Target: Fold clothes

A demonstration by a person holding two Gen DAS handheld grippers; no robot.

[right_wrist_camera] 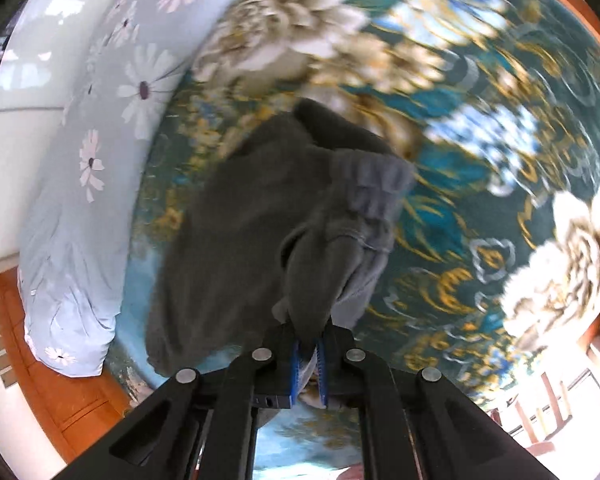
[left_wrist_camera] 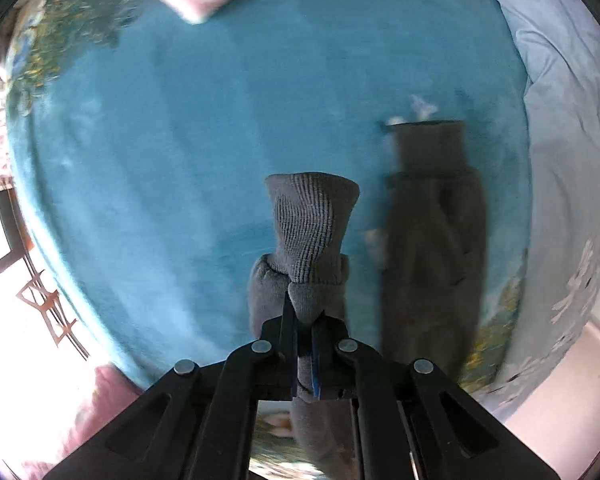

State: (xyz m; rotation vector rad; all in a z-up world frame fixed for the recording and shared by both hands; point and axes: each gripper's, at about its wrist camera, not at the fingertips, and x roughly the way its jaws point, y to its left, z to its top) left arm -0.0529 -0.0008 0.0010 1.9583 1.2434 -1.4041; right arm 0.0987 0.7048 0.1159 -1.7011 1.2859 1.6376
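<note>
Grey knit garment (left_wrist_camera: 306, 232) pinched in both fully closed jaws, left gripper (left_wrist_camera: 305, 320) and right gripper (right_wrist_camera: 309, 340).

Teal plush blanket (left_wrist_camera: 180, 152): plain centre, border of large cream and blue flowers with gold scrollwork (right_wrist_camera: 500, 120); covers the bed. Pale blue quilt (right_wrist_camera: 72, 216): printed with white-pink daisies, bunched along the blanket's edge. Pink cushion (left_wrist_camera: 96, 404): partly visible at the blanket's edge. Orange-brown wooden floor (right_wrist_camera: 60, 392): beside the bed. Window frame (left_wrist_camera: 8, 240): overexposed.
</note>
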